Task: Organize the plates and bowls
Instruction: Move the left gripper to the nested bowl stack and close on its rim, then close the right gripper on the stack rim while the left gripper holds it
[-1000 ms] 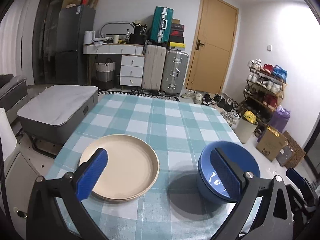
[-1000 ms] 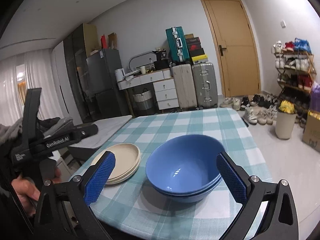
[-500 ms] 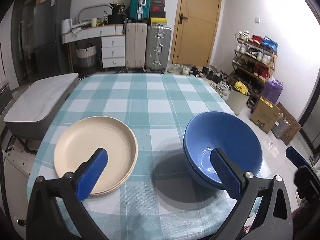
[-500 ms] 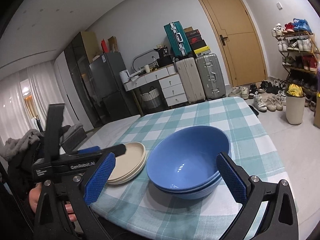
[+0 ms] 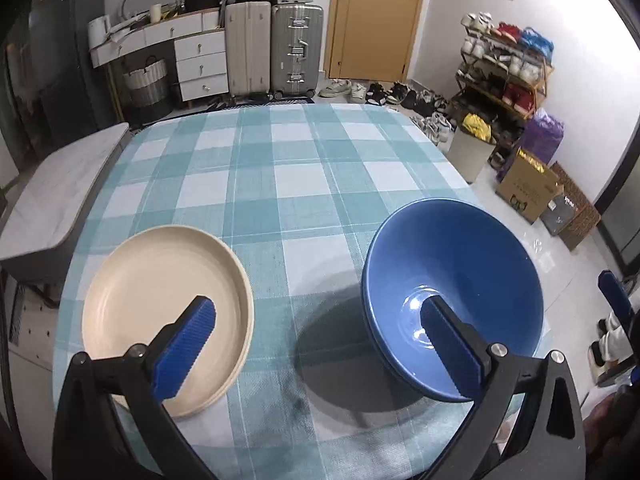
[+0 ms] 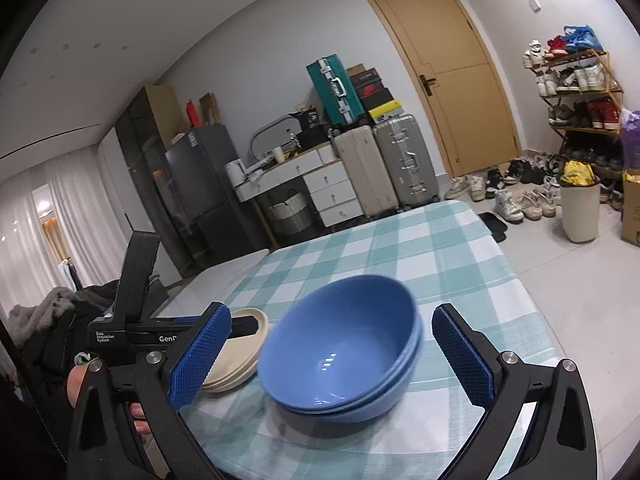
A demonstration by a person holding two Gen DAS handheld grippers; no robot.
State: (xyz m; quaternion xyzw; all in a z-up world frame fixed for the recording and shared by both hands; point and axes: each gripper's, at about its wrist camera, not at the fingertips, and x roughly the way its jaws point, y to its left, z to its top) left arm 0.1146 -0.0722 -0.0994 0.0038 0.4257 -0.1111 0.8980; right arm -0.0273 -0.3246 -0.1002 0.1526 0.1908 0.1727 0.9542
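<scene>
We judge the sorting nearly finished: stacked round cream plates (image 5: 168, 308), at least two, sit at nine o'clock on the checked teal tablecloth (image 5: 296, 176); two nested glossy blue bowls (image 6: 340, 352) at three o'clock. Left gripper (image 5: 316, 344) and right gripper (image 6: 330, 354) gape wide, empty. Next, probably retreat.

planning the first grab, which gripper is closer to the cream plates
Left. The left gripper hovers open over the table's near edge, one finger above the cream plates. The right gripper faces the blue bowls, plates off to its left.
</scene>
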